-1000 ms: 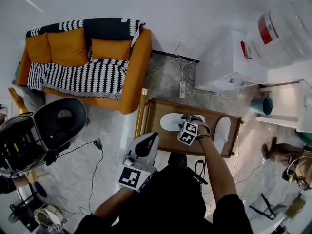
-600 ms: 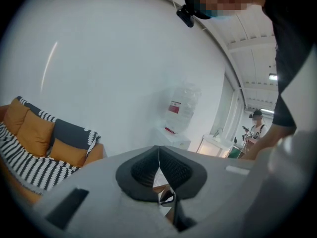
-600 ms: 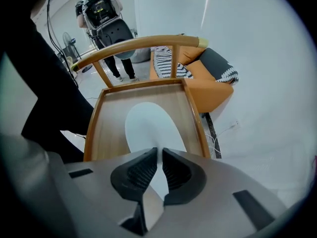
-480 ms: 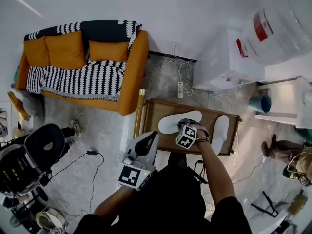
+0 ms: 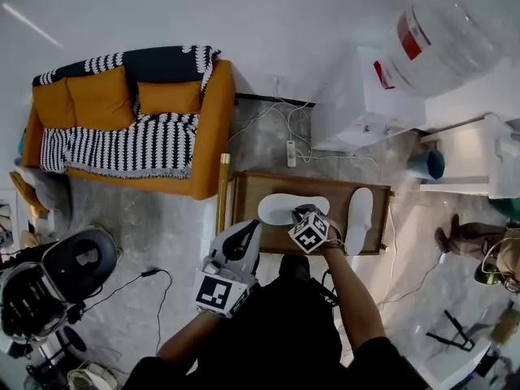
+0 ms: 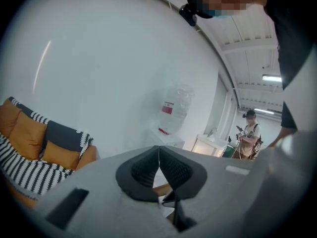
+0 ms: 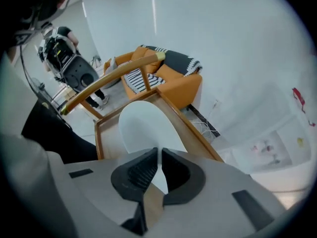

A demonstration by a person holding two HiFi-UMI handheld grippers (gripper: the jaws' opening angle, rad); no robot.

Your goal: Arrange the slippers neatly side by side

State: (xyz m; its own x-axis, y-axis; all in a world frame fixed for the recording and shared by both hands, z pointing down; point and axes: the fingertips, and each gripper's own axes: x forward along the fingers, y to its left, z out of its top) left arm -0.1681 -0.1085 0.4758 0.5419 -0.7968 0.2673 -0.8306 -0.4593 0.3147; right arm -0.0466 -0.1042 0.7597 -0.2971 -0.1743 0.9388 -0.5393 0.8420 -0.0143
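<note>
Two white slippers lie on a low wooden tray table (image 5: 244, 197). One slipper (image 5: 284, 208) lies crosswise in the middle, the other slipper (image 5: 358, 218) lengthwise at the right end. My right gripper (image 5: 303, 215) is at the near edge of the middle slipper (image 7: 143, 128). Its jaws are closing, and the pads (image 7: 141, 172) pinch the slipper's rim between them. My left gripper (image 5: 241, 240) hovers left of the table over the floor. In the left gripper view my left gripper (image 6: 159, 155) is shut, pads touching, with nothing held.
An orange sofa (image 5: 207, 128) with a striped throw stands at the left back. A water dispenser with its bottle (image 5: 439, 35) and a white shelf stand at the right. Cables and a power strip (image 5: 290, 153) lie behind the table. A black wheeled device (image 5: 49, 283) is at the left, a person (image 5: 463, 242) at the right.
My right gripper's jaws have closed on the middle slipper's near edge. The black wheeled device at the left has moved down the view. The left gripper has held still.
</note>
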